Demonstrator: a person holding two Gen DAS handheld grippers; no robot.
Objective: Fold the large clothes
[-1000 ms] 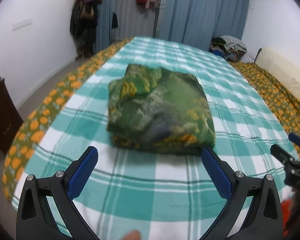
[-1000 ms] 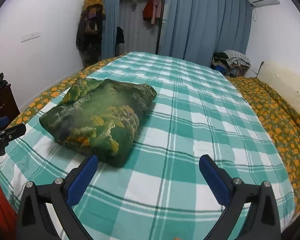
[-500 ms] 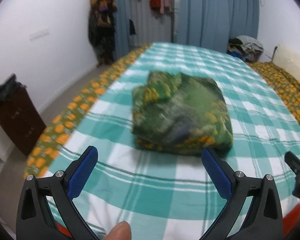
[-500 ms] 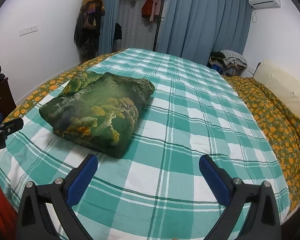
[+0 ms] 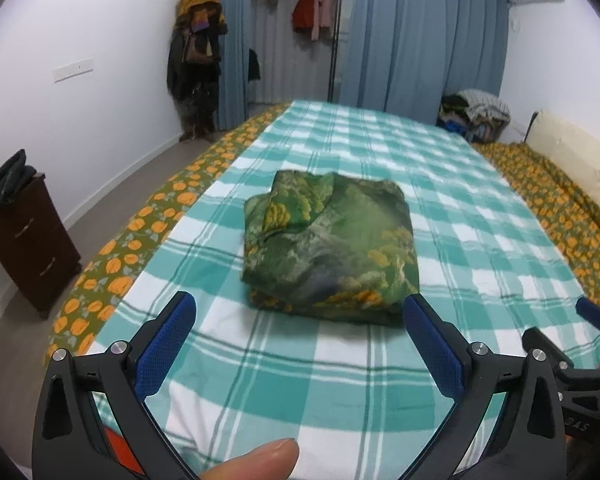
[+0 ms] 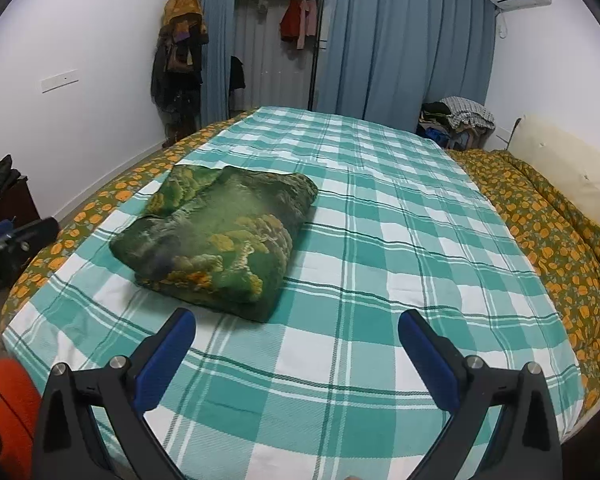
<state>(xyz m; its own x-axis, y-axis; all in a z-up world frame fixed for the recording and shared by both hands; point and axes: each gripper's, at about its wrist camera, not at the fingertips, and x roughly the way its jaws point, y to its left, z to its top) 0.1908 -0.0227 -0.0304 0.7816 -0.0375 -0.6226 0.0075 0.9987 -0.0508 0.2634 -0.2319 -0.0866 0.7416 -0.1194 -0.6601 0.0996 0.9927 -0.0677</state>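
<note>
Both claws have pulled back from the folded green garment [image 5: 328, 244], which lies on the checked bed [image 5: 480, 240]. The left claw [image 5: 298, 336] and right claw [image 6: 296, 344] are spread, holding nothing. Only the left view shows a fingertip [image 5: 256, 460], cut off below.

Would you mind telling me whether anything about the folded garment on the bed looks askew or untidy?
Mostly neat: the green garment lies folded on the checked sheet. One flap at its far left corner sticks out past the bundle's edge, slightly uneven.
</note>
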